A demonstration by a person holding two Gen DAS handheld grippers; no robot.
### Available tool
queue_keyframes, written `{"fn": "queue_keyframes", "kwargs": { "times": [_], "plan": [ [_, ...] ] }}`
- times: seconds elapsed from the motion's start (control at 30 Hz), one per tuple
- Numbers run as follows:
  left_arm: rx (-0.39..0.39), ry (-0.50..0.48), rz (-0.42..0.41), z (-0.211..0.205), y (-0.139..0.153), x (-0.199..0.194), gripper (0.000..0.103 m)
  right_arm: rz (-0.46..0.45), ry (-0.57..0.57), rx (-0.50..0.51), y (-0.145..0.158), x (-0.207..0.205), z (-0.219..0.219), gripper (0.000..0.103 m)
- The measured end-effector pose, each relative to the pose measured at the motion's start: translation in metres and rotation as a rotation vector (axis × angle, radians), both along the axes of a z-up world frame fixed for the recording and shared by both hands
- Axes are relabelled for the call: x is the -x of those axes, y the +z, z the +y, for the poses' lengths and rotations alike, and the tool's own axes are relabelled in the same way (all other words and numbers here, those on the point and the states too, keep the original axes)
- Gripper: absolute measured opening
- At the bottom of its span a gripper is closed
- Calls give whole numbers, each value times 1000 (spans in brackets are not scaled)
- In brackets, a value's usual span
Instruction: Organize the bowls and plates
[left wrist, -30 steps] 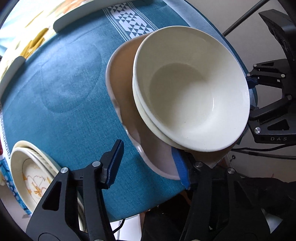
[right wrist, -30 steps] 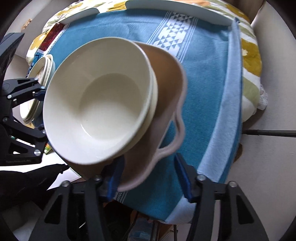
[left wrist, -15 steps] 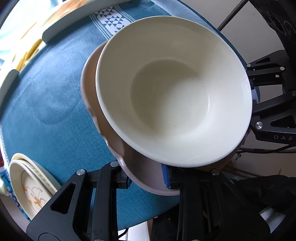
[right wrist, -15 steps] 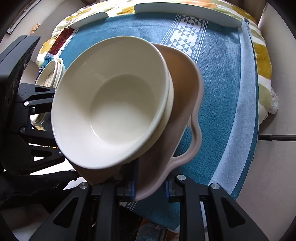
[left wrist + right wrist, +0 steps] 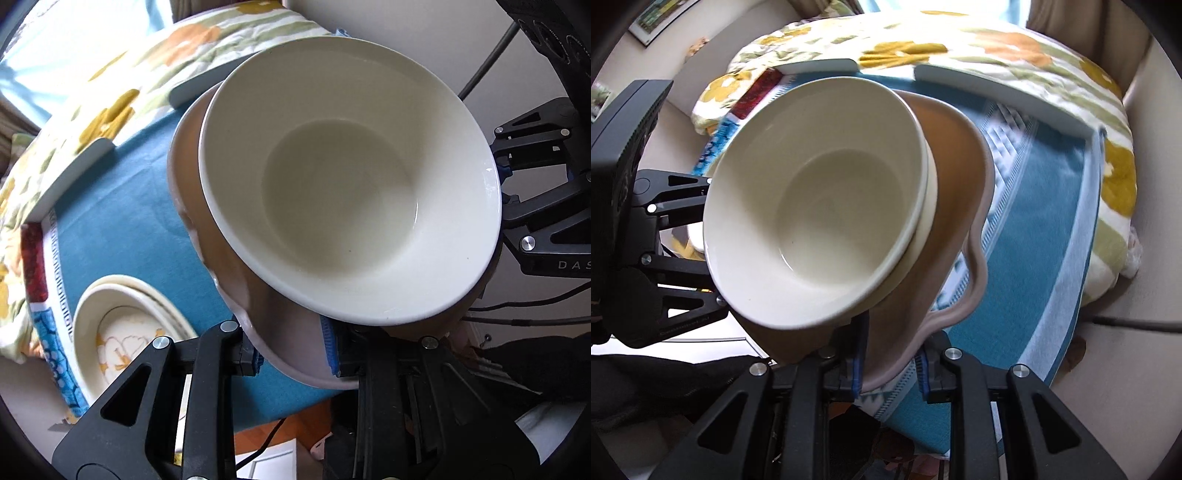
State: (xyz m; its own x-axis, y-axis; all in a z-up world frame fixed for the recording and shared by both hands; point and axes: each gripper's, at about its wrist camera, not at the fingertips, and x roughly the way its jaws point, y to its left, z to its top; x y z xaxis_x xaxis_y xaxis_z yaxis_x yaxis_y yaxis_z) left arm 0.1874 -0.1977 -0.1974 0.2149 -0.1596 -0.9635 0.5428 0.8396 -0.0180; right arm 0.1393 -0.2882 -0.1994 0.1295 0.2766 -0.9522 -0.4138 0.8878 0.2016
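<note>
A pinkish-brown wavy-rimmed dish [image 5: 221,266] [image 5: 956,206] carries a stack of cream bowls [image 5: 343,192] [image 5: 816,206]. Both grippers hold this dish by opposite edges, lifted off the blue cloth [image 5: 122,206] [image 5: 1045,236]. My left gripper [image 5: 291,350] is shut on the dish's rim, its blue pads pressing either side. My right gripper [image 5: 890,365] is shut on the rim near the dish's looped handle [image 5: 964,306]. A stack of cream plates with an orange flower pattern [image 5: 125,332] sits on the cloth at lower left in the left wrist view.
The blue cloth lies on a table with white raised edges [image 5: 1001,92] [image 5: 77,170]. A floral quilt [image 5: 960,48] [image 5: 155,59] lies behind. The other gripper's black frame [image 5: 546,206] [image 5: 653,236] shows at each view's side. Floor and cables [image 5: 524,314] lie beyond the table edge.
Both grippers went from open to shut on the dish's rim, then lifted the dish with its bowls up off the cloth. The quilt and plate stack have come further into view.
</note>
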Motion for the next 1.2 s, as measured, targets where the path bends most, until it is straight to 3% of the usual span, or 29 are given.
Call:
{"fn": "queue_keyframes", "kwargs": {
  "times": [0.23,0.37,0.63,0.9,1.2],
  "plan": [
    [10,73,-20,82,26,1,22,-47,73,-5,31,-3,65,21],
    [-9,63,-12,130,24,-2,22,-48,82,-12,29,-6,116,21],
    [-48,18,31,203,-9,-1,22,-13,15,-27,2,-9,197,21],
    [-35,-1,67,236,-43,-2,22,24,-44,-18,-26,-3,235,21],
    [-33,0,45,244,-48,-3,22,16,-60,-7,-32,-4,239,21]
  ]
}}
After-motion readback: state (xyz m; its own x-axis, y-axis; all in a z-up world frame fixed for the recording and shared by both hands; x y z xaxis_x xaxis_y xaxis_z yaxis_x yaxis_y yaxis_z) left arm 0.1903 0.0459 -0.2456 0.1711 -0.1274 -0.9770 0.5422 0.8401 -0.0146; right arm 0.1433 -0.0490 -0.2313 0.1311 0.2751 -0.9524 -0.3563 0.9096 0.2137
